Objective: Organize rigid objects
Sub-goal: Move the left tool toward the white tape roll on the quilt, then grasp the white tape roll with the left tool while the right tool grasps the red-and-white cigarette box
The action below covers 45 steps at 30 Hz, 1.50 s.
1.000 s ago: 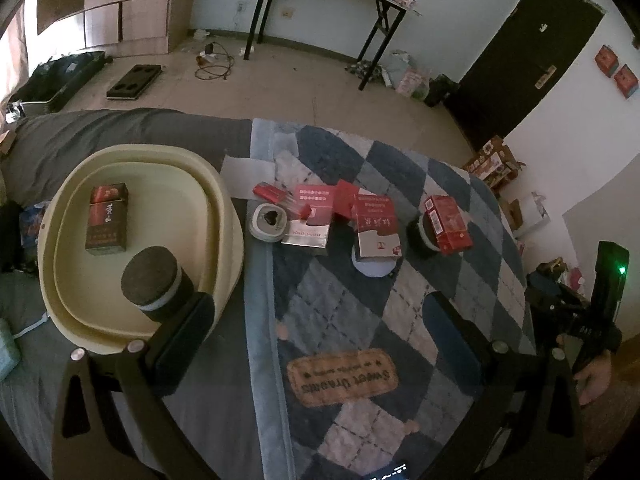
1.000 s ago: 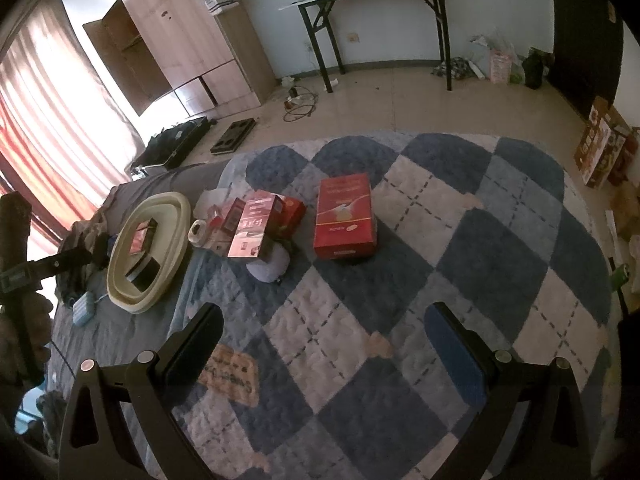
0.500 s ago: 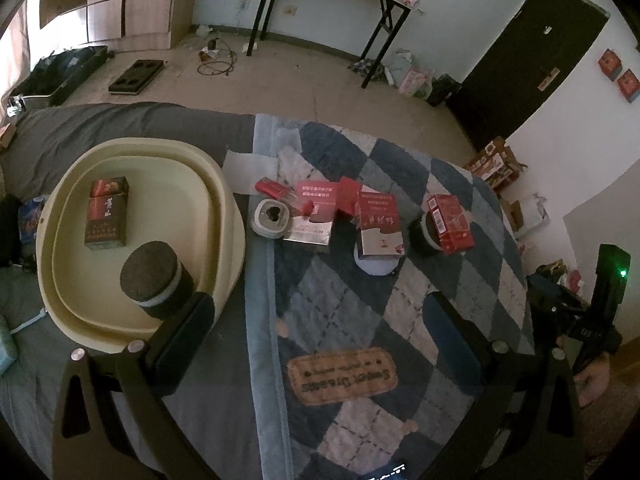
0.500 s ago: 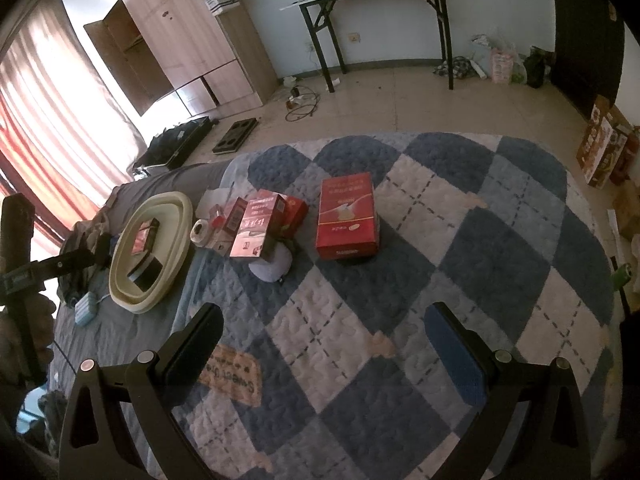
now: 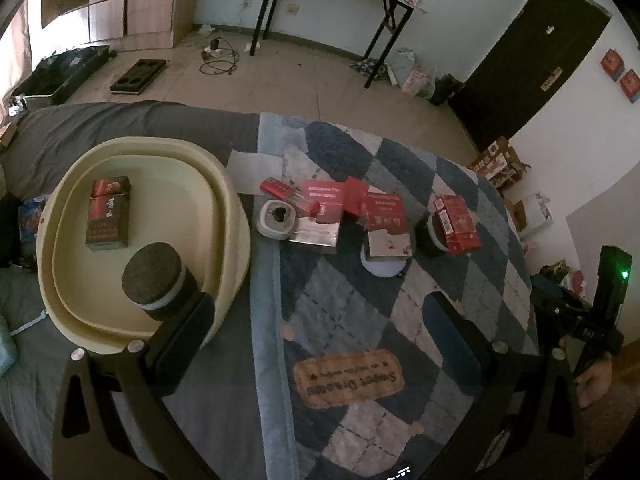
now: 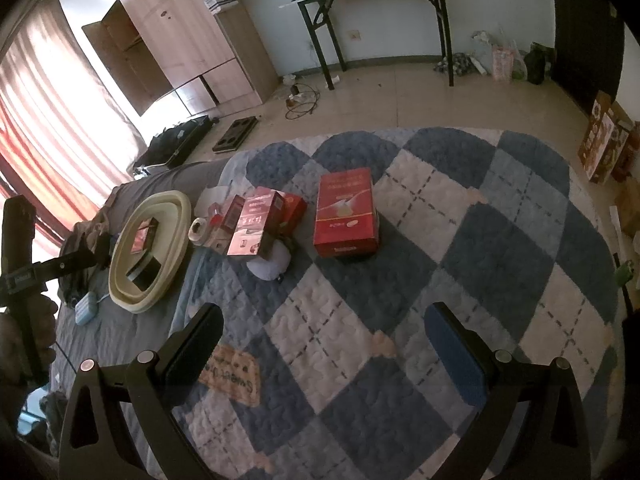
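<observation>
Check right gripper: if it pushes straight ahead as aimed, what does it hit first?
Probably bare checkered quilt. The open right gripper holds nothing, and nothing lies between its fingers. The large red box sits further along that line, slightly left; depth is unclear.

A lived-in bedroom at home: a bed spread with a blue-and-white checked quilt (image 6: 400, 264), a wooden wardrobe (image 6: 176, 48) beside sunlit red curtains (image 6: 52, 120), a black folding table (image 6: 372, 20) against the wall and clutter across the tiled floor (image 5: 280, 76).
</observation>
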Available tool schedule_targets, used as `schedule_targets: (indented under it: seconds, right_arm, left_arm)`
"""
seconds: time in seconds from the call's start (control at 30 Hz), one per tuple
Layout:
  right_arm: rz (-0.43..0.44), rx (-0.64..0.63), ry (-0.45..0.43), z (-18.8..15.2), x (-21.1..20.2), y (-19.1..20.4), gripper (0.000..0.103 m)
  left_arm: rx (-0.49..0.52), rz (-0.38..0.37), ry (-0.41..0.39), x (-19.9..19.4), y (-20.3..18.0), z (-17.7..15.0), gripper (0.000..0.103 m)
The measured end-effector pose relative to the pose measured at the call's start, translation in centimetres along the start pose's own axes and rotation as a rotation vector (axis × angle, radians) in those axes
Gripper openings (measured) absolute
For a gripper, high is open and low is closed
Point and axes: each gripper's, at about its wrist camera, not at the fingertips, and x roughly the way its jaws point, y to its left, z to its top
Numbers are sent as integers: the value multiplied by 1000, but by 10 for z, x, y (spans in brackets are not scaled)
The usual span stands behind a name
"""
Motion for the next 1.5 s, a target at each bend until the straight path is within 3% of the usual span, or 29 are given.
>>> schedule_targets:
  seconds: [0.23, 0.47, 0.63, 0.73, 0.83, 0.93, 1.0, 1.03, 1.07, 1.5]
  right_arm:
    - [-6, 22, 3, -1, 9, -5, 101]
    - [-4, 19, 1, 2, 18, -9, 100]
    - [8, 41, 1, 4, 33, -15, 100]
    - [4, 54, -9, 13, 49, -15, 99]
    - [0, 64, -27, 27, 66, -12, 98]
    - [-15, 55, -51, 41, 82, -6, 98]
    - [-24, 41, -51, 44, 92, -3, 98]
    - [-39, 28, -46, 45, 97, -2, 98]
    - [-57, 12, -37, 46, 103, 0, 96]
    - [-47, 9, -35, 52, 133, -12, 96]
  left_arm:
    - [22, 24, -13, 1, 17, 6, 103]
    - [-28, 14, 9, 20, 39, 8, 103]
    - [63, -3, -3, 50, 21, 14, 103]
    - [127, 48, -9, 80, 11, 25, 102]
    - [182, 104, -11, 107, 8, 39, 96]
    - [179, 91, 2, 123, 14, 45, 86]
    - [184, 84, 12, 129, 17, 45, 69]
    - [202, 95, 20, 134, 18, 43, 55]
    - [214, 99, 34, 138, 18, 42, 51]
    - [235, 112, 73, 168, 25, 51, 54]
